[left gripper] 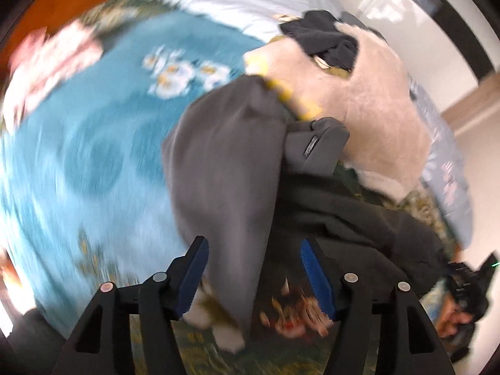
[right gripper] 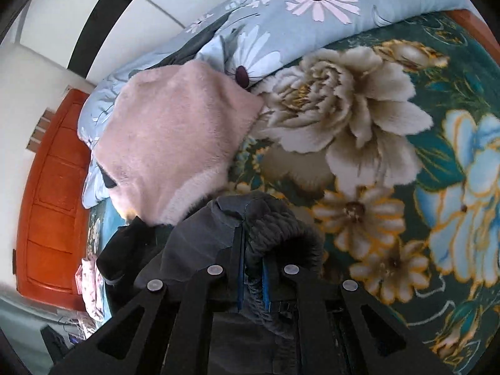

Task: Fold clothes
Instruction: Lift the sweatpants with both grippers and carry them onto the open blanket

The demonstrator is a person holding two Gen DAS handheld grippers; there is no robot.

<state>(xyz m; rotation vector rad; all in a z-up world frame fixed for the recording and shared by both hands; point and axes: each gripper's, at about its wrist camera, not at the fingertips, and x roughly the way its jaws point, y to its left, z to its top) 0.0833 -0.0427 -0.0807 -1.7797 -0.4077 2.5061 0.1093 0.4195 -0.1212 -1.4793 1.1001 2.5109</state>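
A grey garment [left gripper: 225, 156] hangs in front of my left gripper [left gripper: 253, 268], whose blue-padded jaws stand open with the cloth's lower edge between them, not pinched. My right gripper [right gripper: 251, 278] is shut on the ribbed edge of the same grey garment [right gripper: 275, 234], bunched over its fingers. A pink fluffy garment [right gripper: 175, 137] lies just beyond it on the bed; it also shows in the left wrist view [left gripper: 375, 100], with a dark garment [left gripper: 328, 43] on top. More dark cloth [left gripper: 359, 218] lies under the grey one.
The bed has a teal floral blanket [right gripper: 390, 156], seen blurred in the left wrist view [left gripper: 93, 156]. A pale blue flowered quilt [right gripper: 281, 9] lies along the wall side. An orange wooden headboard [right gripper: 53, 206] stands at the left. Pink folded cloth [left gripper: 53, 62] lies far left.
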